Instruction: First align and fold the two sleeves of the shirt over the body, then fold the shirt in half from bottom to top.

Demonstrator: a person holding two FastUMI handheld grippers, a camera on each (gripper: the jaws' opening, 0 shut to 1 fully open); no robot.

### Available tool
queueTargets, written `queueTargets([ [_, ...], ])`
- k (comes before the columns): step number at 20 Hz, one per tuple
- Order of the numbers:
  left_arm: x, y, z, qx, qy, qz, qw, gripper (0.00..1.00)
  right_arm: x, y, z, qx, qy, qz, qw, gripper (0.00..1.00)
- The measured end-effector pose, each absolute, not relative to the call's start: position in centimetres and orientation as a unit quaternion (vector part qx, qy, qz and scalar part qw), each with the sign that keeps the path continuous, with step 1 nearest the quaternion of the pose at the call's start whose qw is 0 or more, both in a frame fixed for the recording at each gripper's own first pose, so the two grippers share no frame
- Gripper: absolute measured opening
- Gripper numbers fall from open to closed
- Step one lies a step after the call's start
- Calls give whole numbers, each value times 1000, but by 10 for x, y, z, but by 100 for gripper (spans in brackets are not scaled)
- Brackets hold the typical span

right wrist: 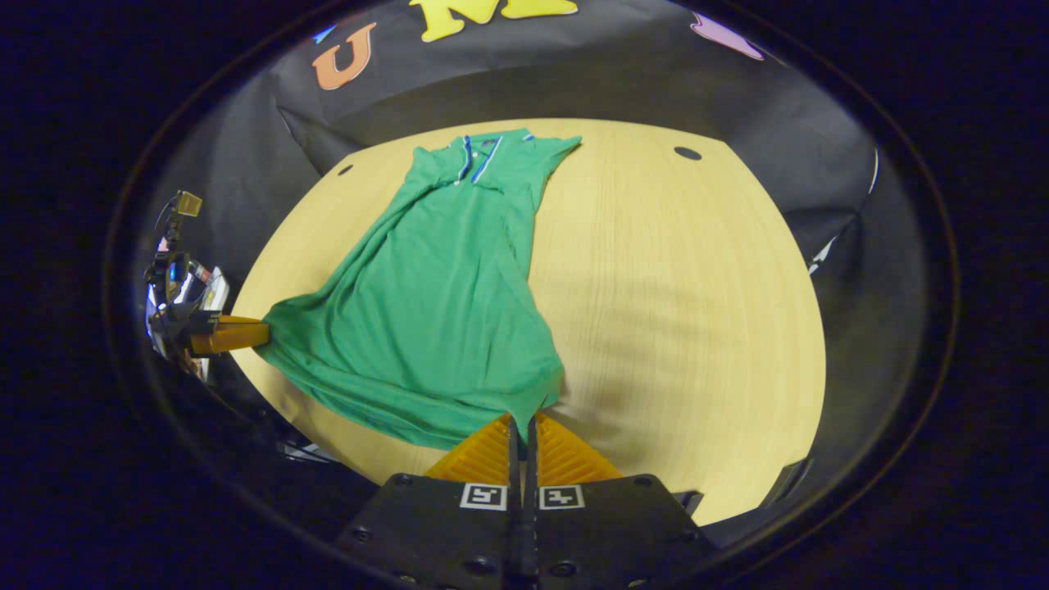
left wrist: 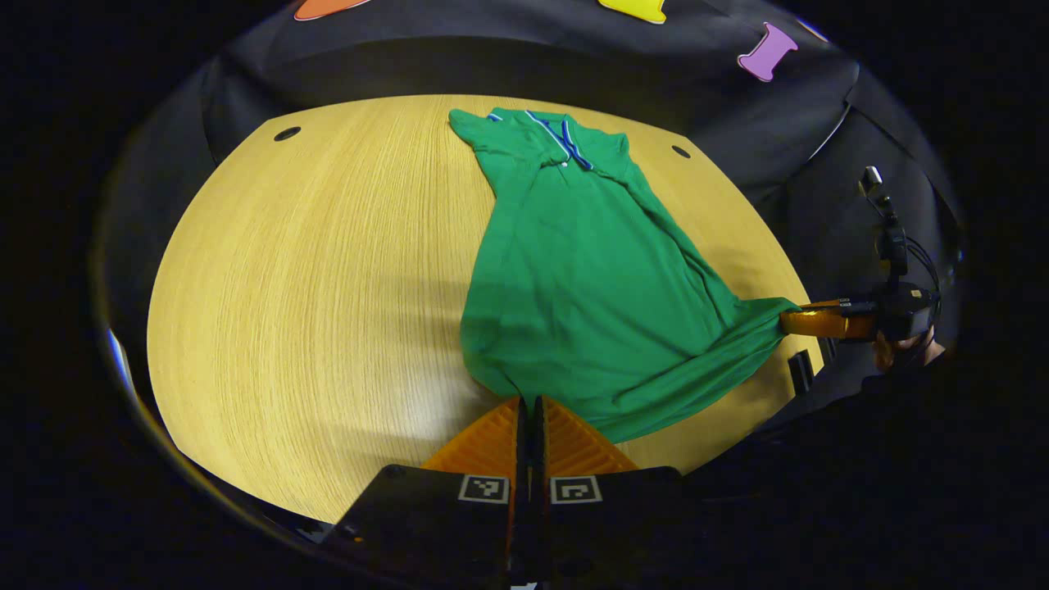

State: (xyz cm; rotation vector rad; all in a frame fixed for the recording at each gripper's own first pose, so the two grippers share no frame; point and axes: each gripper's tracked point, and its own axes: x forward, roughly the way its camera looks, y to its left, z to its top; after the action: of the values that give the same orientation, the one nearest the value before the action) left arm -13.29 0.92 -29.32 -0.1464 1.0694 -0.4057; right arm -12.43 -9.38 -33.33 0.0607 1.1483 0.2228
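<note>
A green polo shirt (left wrist: 574, 279) with a blue-and-white trimmed collar lies lengthwise on the wooden table (left wrist: 311, 270), collar at the far end, sleeves tucked in over the body. In the left gripper view my left gripper (left wrist: 529, 403) is shut on one corner of the bottom hem. The right gripper (left wrist: 791, 318) pinches the other hem corner near the table's right edge, pulling the cloth taut. In the right gripper view the shirt (right wrist: 442, 295) runs away from my right gripper (right wrist: 521, 422), which is shut on its corner, and the left gripper (right wrist: 258, 334) grips the hem at the left.
Two small round holes (left wrist: 287, 133) (left wrist: 680, 151) sit in the table's far corners. Bare wood spreads wide beside the shirt. A hand (left wrist: 893, 351) holds the right gripper just off the table's edge. Black cloth walls close in the booth.
</note>
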Motion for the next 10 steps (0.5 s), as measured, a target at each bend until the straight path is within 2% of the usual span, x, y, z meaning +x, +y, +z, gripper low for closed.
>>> queueTargets([
  [10, -28, -3, -236, -74, 417, -195, 885, 6, -20, -90, -275, 63, 458, 77, 883, 0],
])
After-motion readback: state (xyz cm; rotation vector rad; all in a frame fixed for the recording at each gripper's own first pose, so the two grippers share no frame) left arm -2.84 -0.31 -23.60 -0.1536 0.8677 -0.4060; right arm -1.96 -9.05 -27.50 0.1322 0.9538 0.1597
